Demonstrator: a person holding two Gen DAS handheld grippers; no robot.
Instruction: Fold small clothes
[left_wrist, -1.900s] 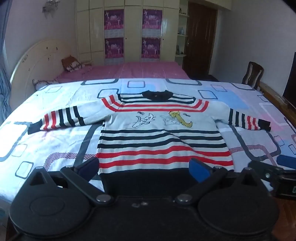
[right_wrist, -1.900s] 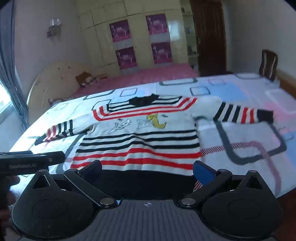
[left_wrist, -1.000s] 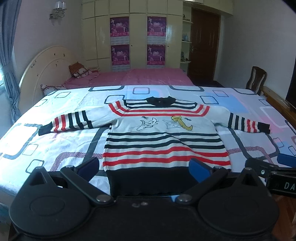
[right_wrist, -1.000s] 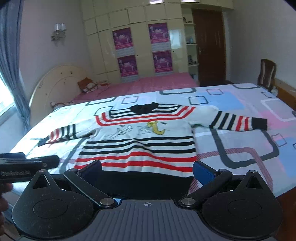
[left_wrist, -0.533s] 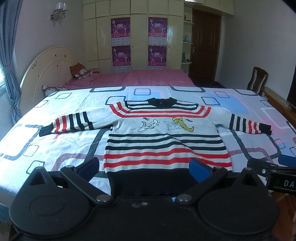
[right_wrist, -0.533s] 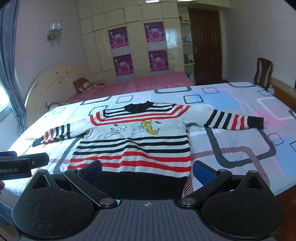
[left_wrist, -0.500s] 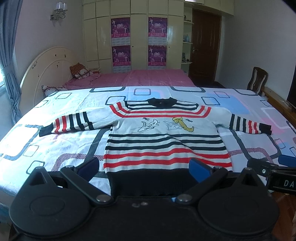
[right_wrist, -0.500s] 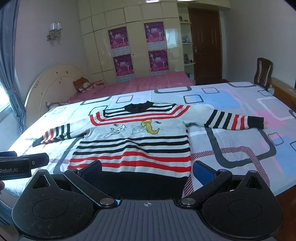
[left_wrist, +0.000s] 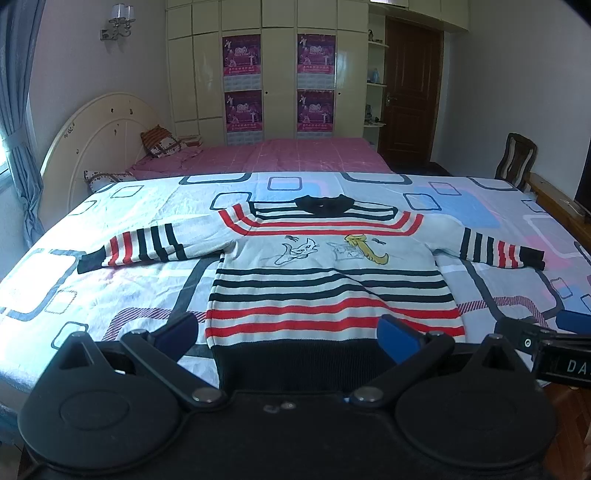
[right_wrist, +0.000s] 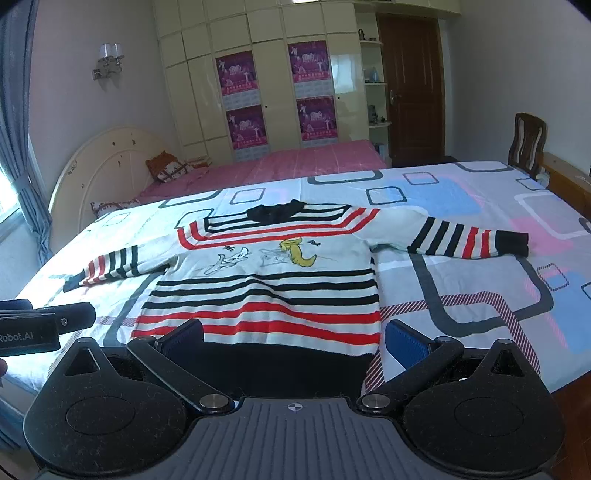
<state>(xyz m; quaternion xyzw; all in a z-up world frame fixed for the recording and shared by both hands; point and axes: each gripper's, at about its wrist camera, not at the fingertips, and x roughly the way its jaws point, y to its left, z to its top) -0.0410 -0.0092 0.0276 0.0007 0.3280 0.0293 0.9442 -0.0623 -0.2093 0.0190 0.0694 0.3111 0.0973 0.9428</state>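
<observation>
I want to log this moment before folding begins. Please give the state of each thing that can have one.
Sweater: unfolded, flat on the bed, both sleeves spread out.
Left claw: open, holding nothing.
Right claw: open, holding nothing.
Door: closed.

1. One striped sweater (left_wrist: 325, 273) lies on the near bed (left_wrist: 110, 295).
2. Two beds: the pink one (left_wrist: 295, 155) lies beyond it.
3. Four purple posters (left_wrist: 242, 55).
4. One chair (left_wrist: 515, 157).
5. Two tongs (left_wrist: 286, 330) (right_wrist: 293, 338).
</observation>
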